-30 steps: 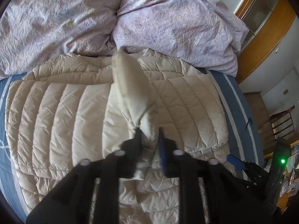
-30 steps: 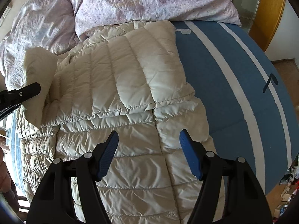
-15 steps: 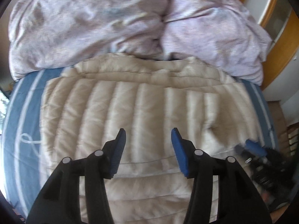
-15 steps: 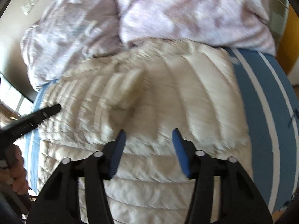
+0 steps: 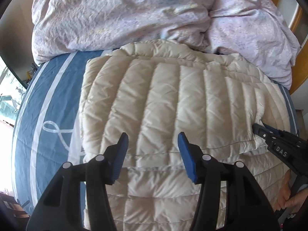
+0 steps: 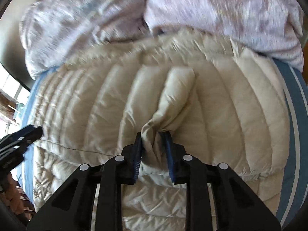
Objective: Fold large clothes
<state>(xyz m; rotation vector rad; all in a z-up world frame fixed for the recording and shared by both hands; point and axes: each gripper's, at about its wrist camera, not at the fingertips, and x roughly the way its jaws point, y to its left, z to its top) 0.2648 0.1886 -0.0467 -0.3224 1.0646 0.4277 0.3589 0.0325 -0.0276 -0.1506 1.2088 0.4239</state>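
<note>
A cream quilted puffer jacket [image 5: 163,96] lies spread on the bed, its ribs running toward the pillows. My left gripper [image 5: 152,136] hovers over its left half. Its jaws are opening and nothing is between them. In the right wrist view the jacket [image 6: 240,100] fills the middle, and a sleeve [image 6: 177,88] lies folded across it. My right gripper [image 6: 152,134] is closing, and the sleeve's bunched end is pinched between its blue pads. The right gripper [image 5: 259,130] also shows at the jacket's right edge in the left wrist view. The left gripper [image 6: 28,132] shows at far left.
A crumpled lilac duvet [image 5: 125,15] is piled at the head of the bed, just behind the jacket. Blue sheet with white stripes [image 5: 50,100] lies bare to the left. A wooden cupboard [image 5: 295,17] stands at the right. A person's hand [image 5: 288,198] holds the right tool.
The left gripper let go of the sleeve, opened and slid left over the jacket. The right gripper moved left across the jacket and closed on the sleeve's end.
</note>
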